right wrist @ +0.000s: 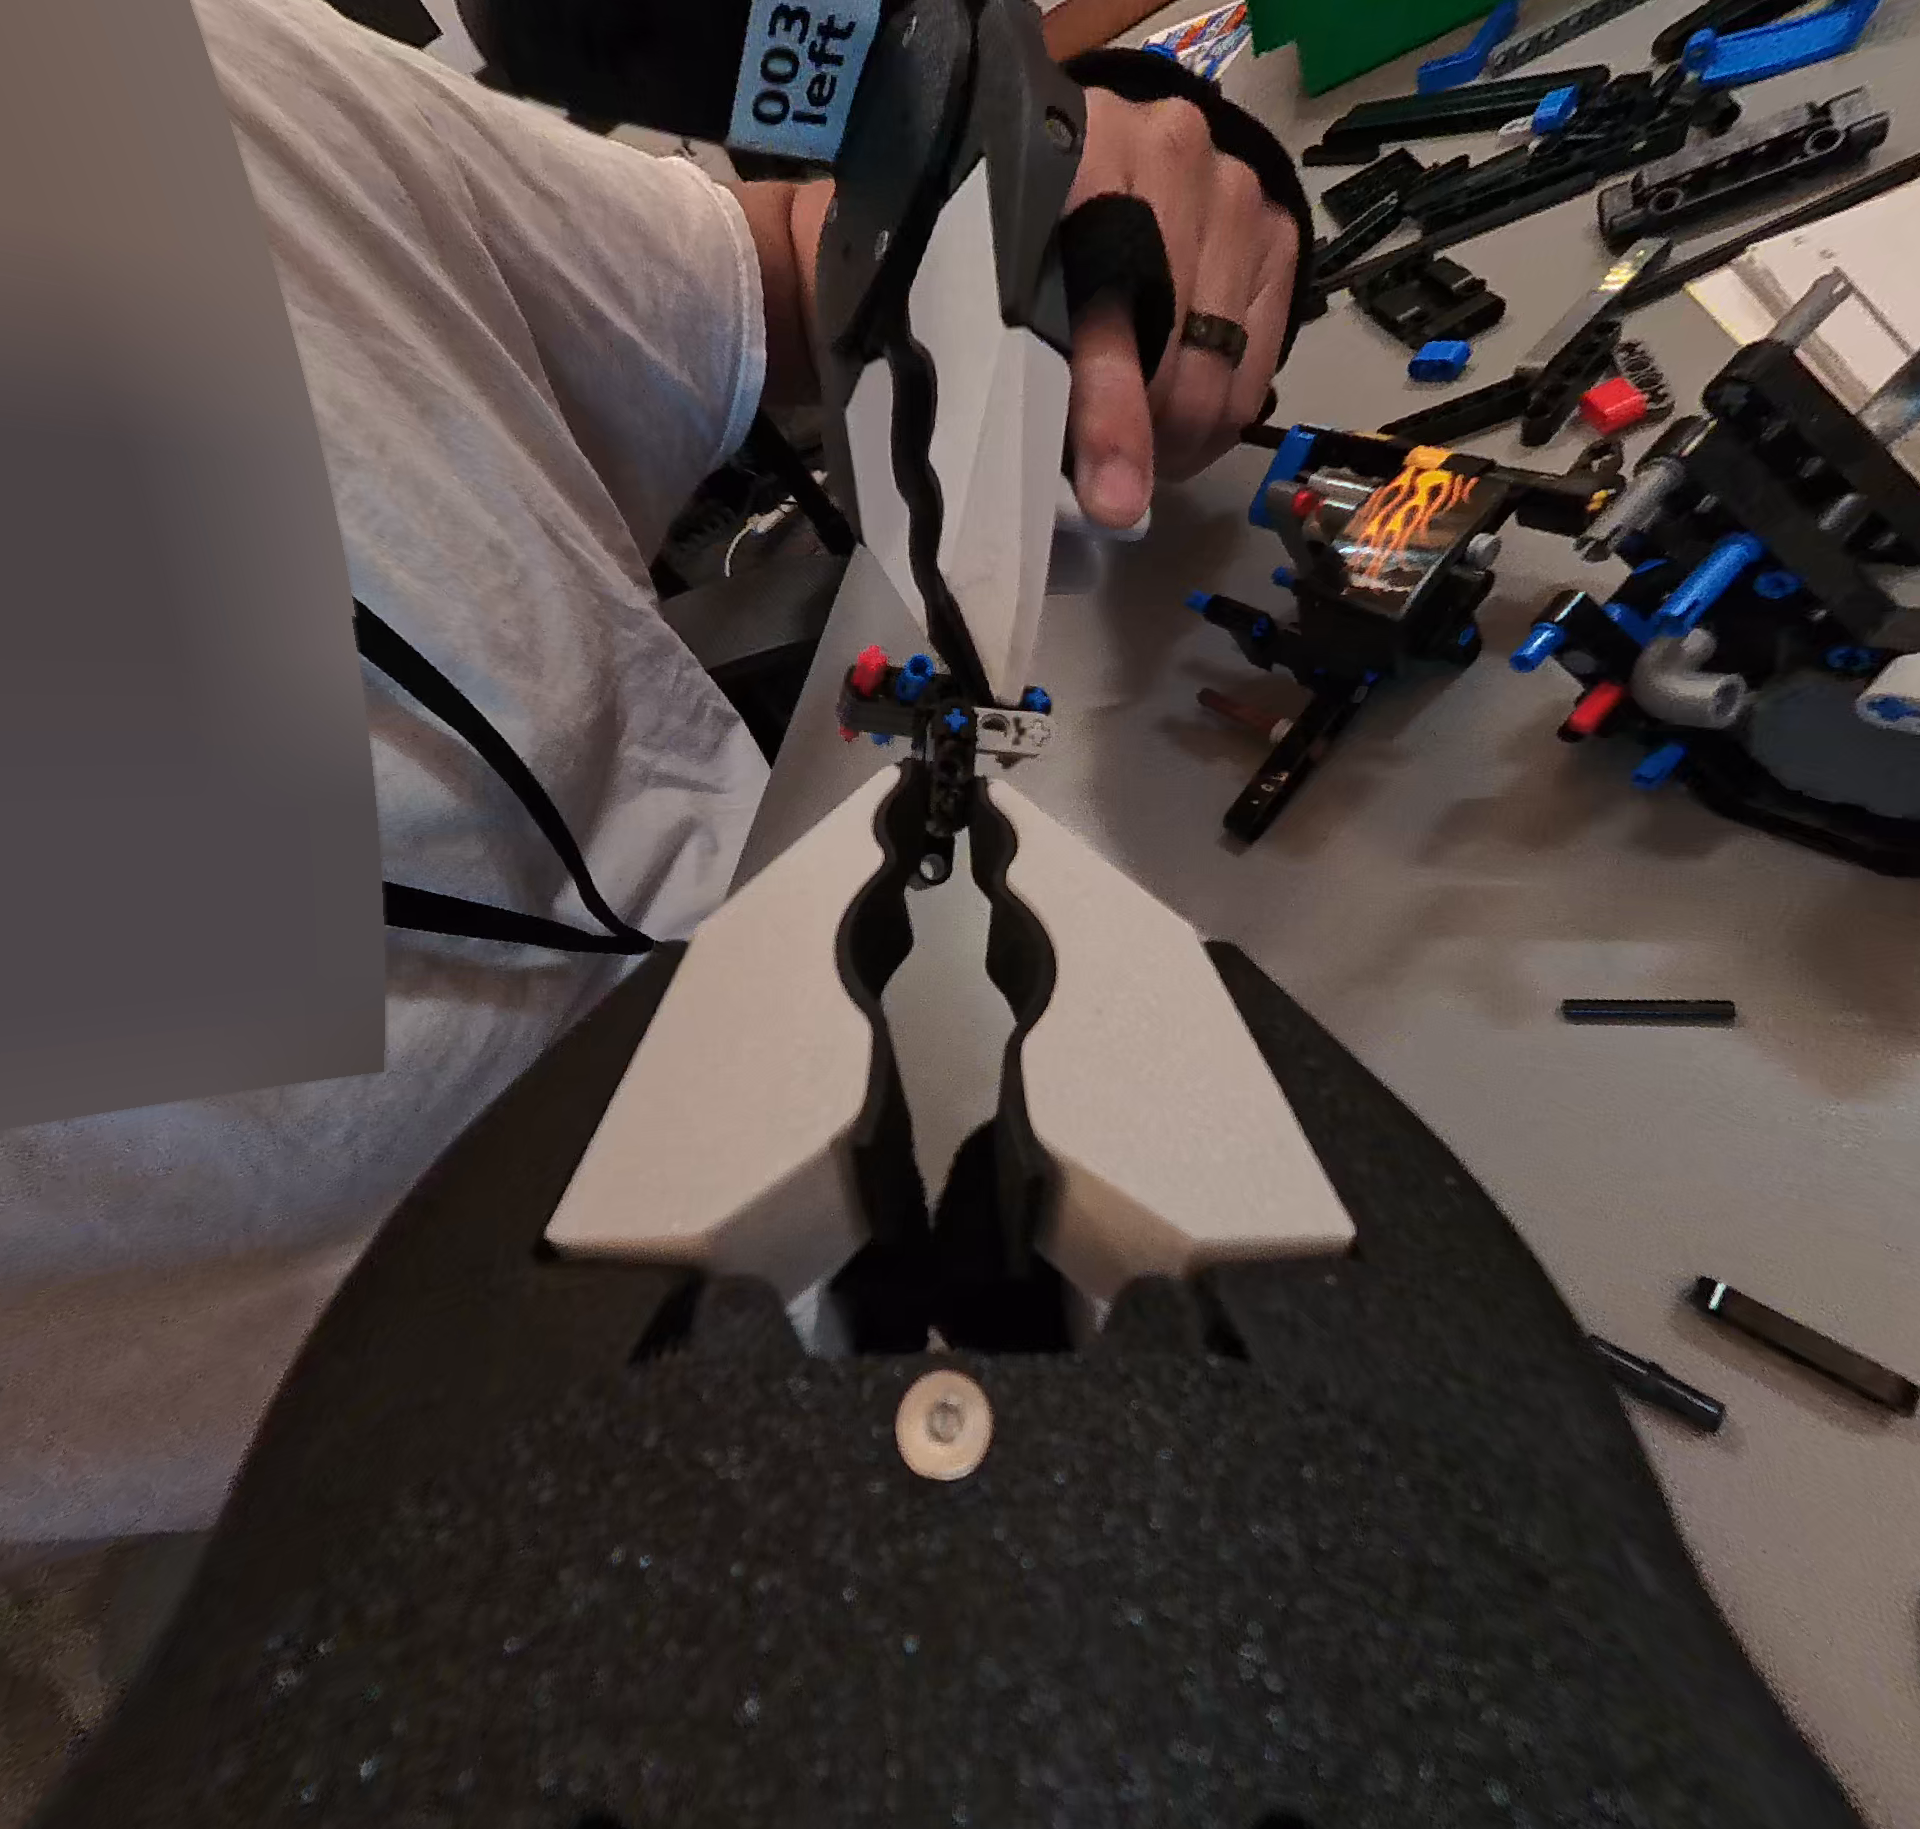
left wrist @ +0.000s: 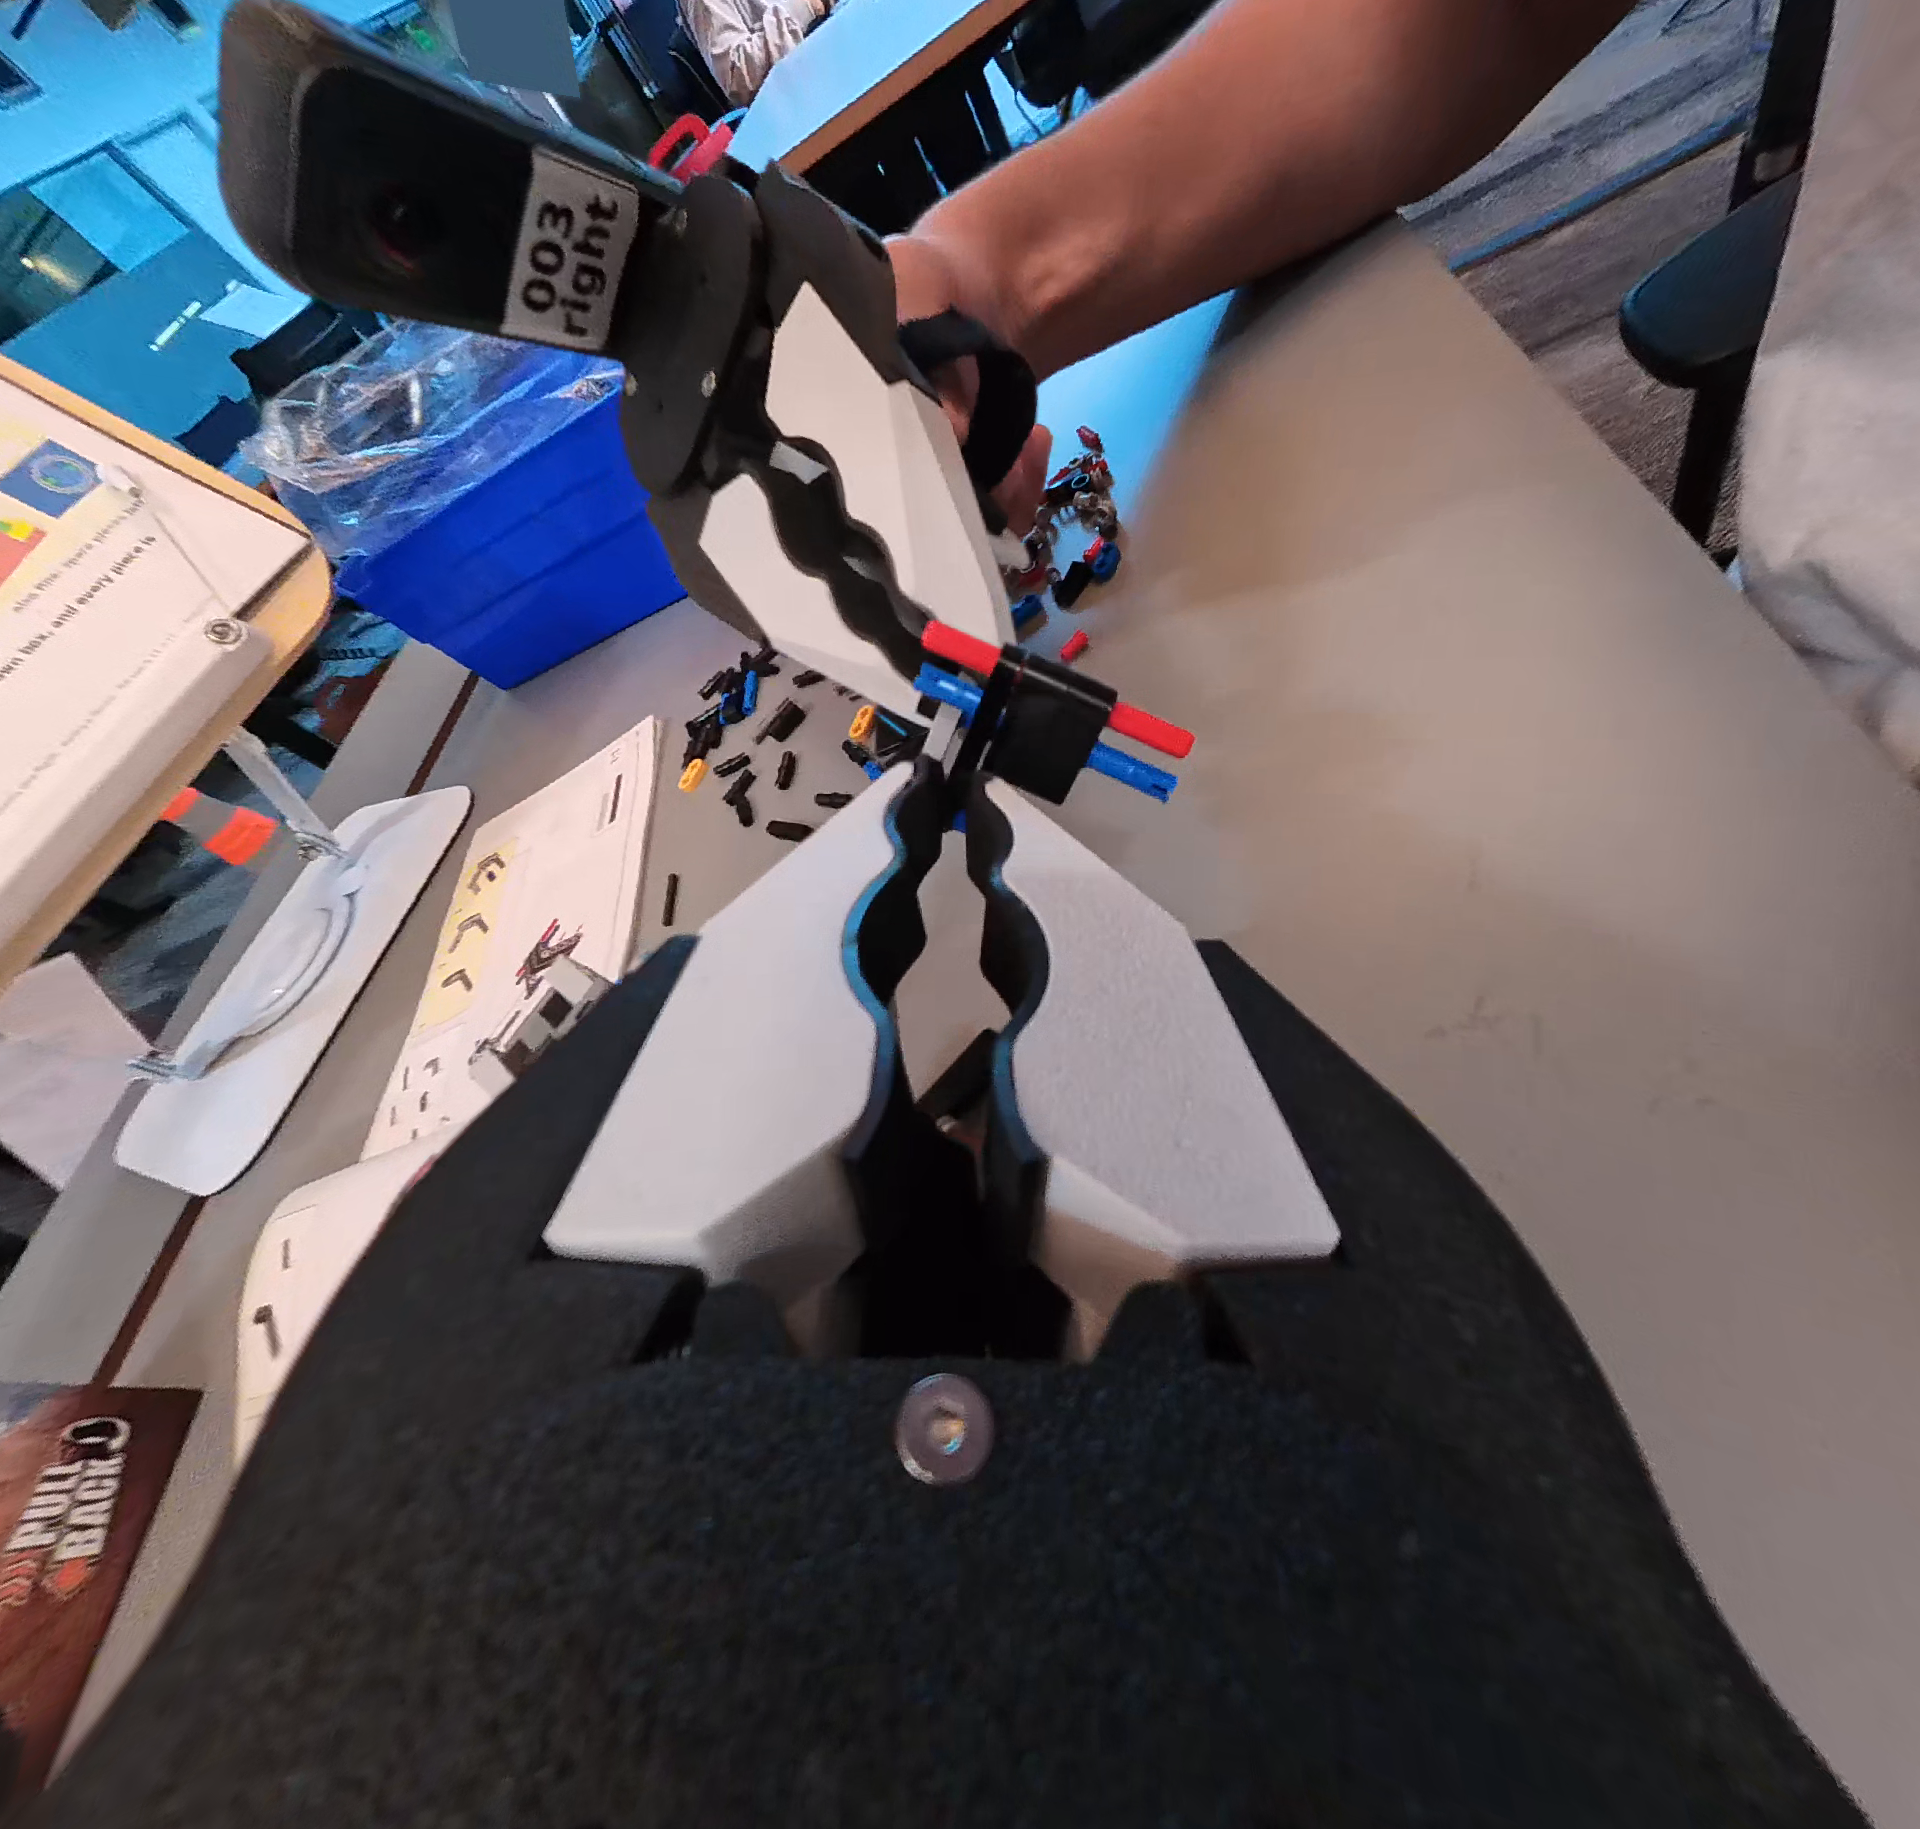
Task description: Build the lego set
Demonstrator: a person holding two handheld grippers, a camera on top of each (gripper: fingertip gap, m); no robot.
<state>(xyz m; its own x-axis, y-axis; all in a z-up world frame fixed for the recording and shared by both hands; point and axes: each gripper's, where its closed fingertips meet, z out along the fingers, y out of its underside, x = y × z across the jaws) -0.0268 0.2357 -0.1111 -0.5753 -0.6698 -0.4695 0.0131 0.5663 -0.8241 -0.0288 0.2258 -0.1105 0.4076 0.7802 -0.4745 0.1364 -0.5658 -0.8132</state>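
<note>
A small Lego sub-assembly (left wrist: 1044,730) hangs in the air between both grippers: a black block with a red axle and a blue axle through it. My left gripper (left wrist: 938,787) is shut on its near edge. My right gripper (left wrist: 940,673) comes in from the upper left and grips the same piece. In the right wrist view my right gripper (right wrist: 943,787) is shut on a thin black beam (right wrist: 948,777) of the sub-assembly (right wrist: 935,709). My left gripper (right wrist: 987,683) reaches down from above and pinches its grey end.
Loose black, blue and yellow pins (left wrist: 748,740) lie beside an instruction booklet (left wrist: 540,906) and a blue bin (left wrist: 499,532). Two part-built black and blue models (right wrist: 1382,553) (right wrist: 1766,636), loose beams (right wrist: 1558,169) and a black axle (right wrist: 1647,1010) lie on the grey table (right wrist: 1403,948). Left and right tips are no more than a few centimetres apart. The black axle (right wrist: 1647,1010) is about equally far from each gripper, around 12 cm.
</note>
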